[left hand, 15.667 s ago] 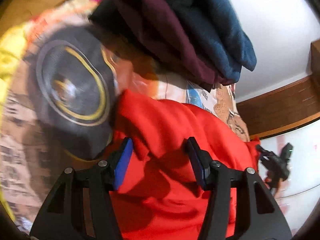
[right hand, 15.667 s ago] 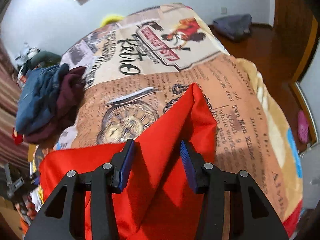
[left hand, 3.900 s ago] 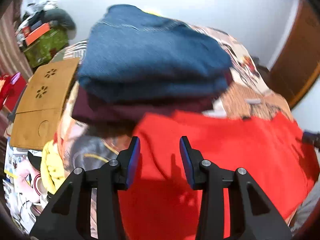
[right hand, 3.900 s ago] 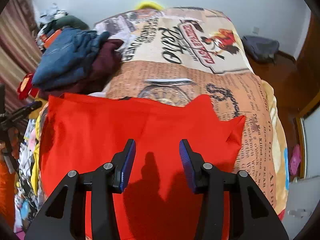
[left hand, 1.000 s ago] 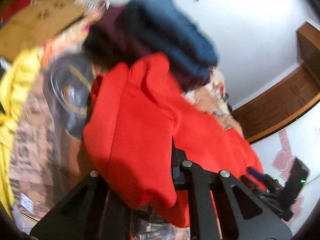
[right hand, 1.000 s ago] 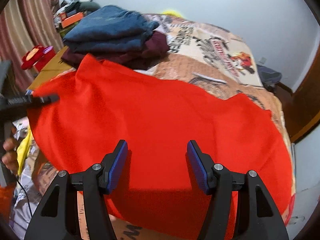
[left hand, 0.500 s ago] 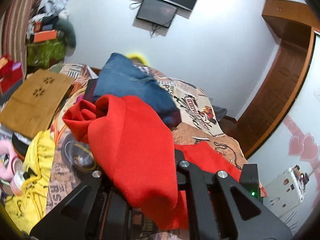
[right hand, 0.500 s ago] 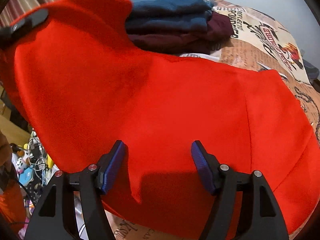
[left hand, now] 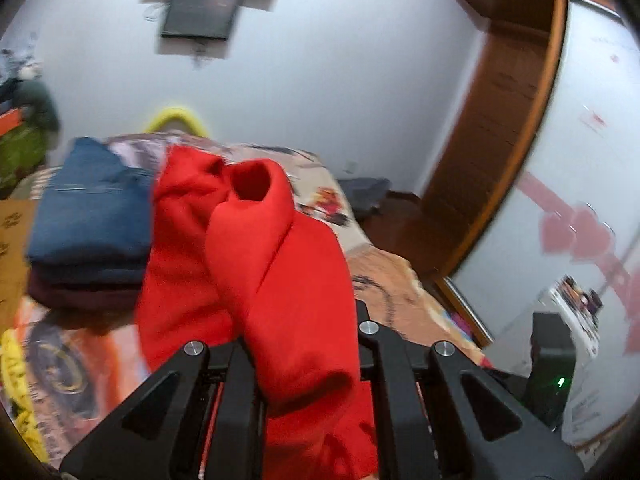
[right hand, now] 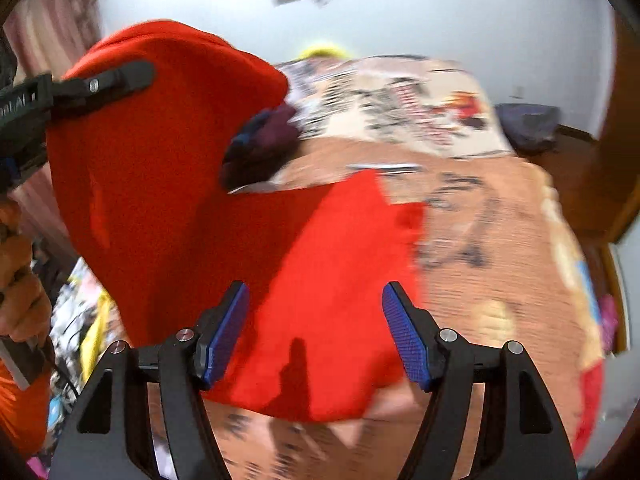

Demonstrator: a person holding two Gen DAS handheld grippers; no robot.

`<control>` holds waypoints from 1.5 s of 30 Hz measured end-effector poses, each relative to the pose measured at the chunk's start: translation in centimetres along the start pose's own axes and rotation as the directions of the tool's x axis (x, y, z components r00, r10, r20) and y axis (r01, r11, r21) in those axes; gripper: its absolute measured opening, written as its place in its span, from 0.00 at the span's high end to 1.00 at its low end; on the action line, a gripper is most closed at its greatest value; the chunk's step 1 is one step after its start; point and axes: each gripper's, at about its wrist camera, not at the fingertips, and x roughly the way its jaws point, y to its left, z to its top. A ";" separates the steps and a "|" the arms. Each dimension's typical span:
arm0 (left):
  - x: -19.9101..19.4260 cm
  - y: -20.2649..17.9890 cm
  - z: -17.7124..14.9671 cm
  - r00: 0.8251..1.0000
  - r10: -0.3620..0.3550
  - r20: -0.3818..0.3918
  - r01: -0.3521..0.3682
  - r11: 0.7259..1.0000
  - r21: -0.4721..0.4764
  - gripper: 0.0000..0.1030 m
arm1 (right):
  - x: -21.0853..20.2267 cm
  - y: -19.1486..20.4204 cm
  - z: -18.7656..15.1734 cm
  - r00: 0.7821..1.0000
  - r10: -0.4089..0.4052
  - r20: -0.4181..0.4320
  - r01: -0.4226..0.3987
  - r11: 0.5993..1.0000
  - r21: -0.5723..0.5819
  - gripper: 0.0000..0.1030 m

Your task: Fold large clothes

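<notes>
In the left wrist view the red garment [left hand: 280,280] bulges straight up out of the left gripper [left hand: 298,344], whose jaws are clamped together on a bunch of it, so the cloth hides both pads and blocks most of the bed ahead. Left of the jaws and beyond them sits a stack of folded clothes, a blue denim piece [left hand: 92,208] on top of a maroon one [left hand: 80,292]. Farther off come the printed bedspread [left hand: 384,276], a wooden door frame [left hand: 496,128] to the right and a wall-mounted screen [left hand: 200,16] high on the far wall.

In the right wrist view the right gripper [right hand: 316,336] has its blue pads [right hand: 226,332] standing well apart after just widening, pressing on nothing. The garment's flat lower part lies on the bedspread below and between them. Up to the left of the jaws, the lifted part hangs from the left gripper's black finger [right hand: 108,82], and a hand [right hand: 20,292] shows at the left edge. The blurred bedspread stretches away to the right.
</notes>
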 end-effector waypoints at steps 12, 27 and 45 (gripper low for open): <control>10.5 -6.6 -8.7 0.890 -0.067 -0.450 0.137 0.983 0.124 0.82 | -2.6 -6.0 -2.9 0.995 -0.104 -0.003 0.103 0.983 0.149 0.35; -0.1 -2.9 -4.3 0.968 -0.048 -0.244 0.102 0.972 0.212 0.42 | -4.7 -2.8 -0.5 0.996 -0.040 0.085 0.036 0.998 0.051 0.35; 2.3 10.3 -10.1 0.900 0.174 -0.400 -0.141 0.984 0.111 0.29 | 2.4 0.3 1.0 0.997 -0.049 -0.052 0.048 0.999 -0.014 0.33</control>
